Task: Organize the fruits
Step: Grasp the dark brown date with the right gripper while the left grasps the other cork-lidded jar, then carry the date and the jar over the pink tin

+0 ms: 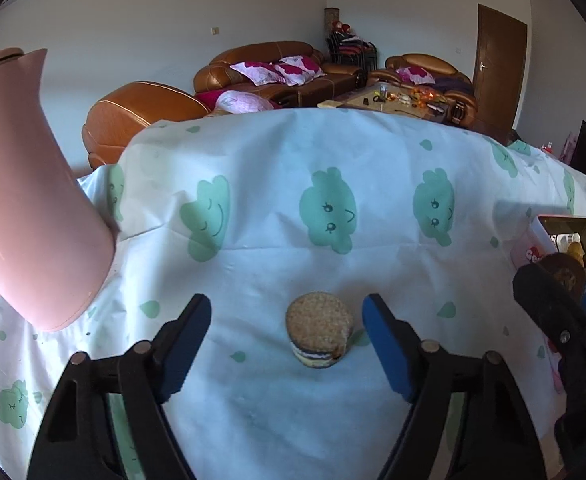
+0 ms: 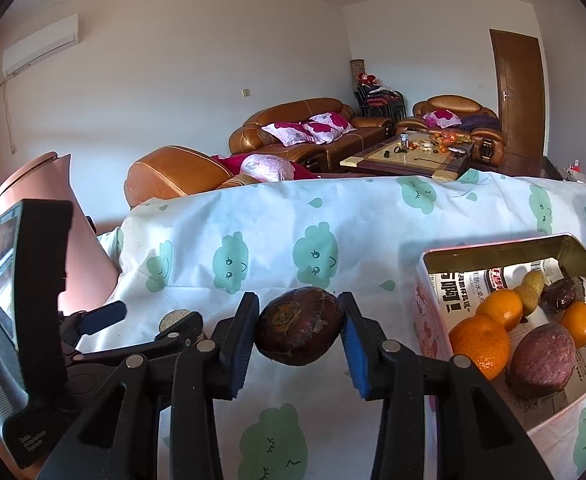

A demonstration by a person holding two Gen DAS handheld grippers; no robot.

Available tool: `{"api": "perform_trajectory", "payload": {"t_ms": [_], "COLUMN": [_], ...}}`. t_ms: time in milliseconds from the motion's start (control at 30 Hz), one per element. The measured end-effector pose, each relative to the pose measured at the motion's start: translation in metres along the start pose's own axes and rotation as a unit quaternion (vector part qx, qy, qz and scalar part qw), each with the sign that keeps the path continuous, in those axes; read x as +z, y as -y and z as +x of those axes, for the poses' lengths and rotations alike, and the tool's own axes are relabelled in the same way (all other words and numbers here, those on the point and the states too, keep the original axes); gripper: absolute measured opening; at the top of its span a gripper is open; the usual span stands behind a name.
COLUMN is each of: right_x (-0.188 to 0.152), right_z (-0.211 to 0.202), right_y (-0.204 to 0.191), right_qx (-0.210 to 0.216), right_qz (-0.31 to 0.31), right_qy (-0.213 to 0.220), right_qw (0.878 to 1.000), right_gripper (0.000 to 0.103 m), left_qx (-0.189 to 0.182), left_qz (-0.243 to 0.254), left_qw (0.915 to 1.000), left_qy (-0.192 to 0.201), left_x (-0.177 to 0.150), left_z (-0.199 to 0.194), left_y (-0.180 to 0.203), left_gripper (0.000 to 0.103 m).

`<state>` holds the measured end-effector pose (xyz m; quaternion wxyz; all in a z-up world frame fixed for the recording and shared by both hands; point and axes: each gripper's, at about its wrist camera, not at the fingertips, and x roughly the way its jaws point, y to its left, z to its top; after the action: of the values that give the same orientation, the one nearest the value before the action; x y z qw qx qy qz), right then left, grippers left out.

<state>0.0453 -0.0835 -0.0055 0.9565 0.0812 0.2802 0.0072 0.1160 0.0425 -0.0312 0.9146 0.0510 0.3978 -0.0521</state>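
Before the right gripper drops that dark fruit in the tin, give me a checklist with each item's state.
1. Grip: right gripper shut on the passion fruit, pads on both sides. Ok.
2. Position: fruit is left of the tin, not above it. Not ok.
3. Room in tin: bare paper lining shows behind the oranges. Ok.
4. Path to tin: no obstacle visible between the fruit and the tin's near wall. Ok.
5. Left gripper: open, around the sandwich cookie, apart from the tin. Ok.
6. Fruit's underside contact with the tablecloth: cannot tell.
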Motion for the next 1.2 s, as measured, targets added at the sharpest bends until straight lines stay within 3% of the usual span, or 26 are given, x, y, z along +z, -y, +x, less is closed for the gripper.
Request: {"api": "perform_trajectory", "payload": {"t_ms": [100, 200, 367, 633, 767, 1200], "right_x": [-0.002, -0.003, -0.003, -0.004, -0.003, -0.010], "right_z": [0.001, 0.003, 0.004, -0.014, -0.028, -0.058], "right_y": [0.004, 0.005, 0.007, 0.010, 0.019, 0.063], "right_qx": [0.004, 0.008, 0.010, -0.003, -0.012, -0.031], "right_qz": [0.006, 0.007, 0.010, -0.002, -0.006, 0.002], "right_qy": [-0.006, -0.013, -0.012, 0.021, 0.041, 0.052], "right_qw": [1.000, 1.000, 1.000, 1.000, 0.999, 0.998], "right_gripper": [0.043, 0.043, 0.043, 0.043, 0.043, 0.043], "left_qx": [-0.003, -0.026, -0.021, 0.020, 0.003, -0.024], "left_qz": [0.006, -0.001, 0.000, -0.023, -0.041, -0.025], "left_qw": [0.9995, 0.9990, 0.9993, 0.9983, 0.9965, 0.9918], "left_qy": [-0.032, -0.037, -0.030, 0.049, 0.073, 0.123], "left_x": [0.001, 0.002, 0.003, -0.004, -0.007, -0.020], "left_z": [0.014, 0.015, 0.011, -0.025, -0.041, -0.078], "left_y": [0.006, 0.004, 0.004, 0.000, 0.004, 0.067], "left_gripper": [0.054, 0.036, 0.035, 0.035, 0.035, 0.035]}}
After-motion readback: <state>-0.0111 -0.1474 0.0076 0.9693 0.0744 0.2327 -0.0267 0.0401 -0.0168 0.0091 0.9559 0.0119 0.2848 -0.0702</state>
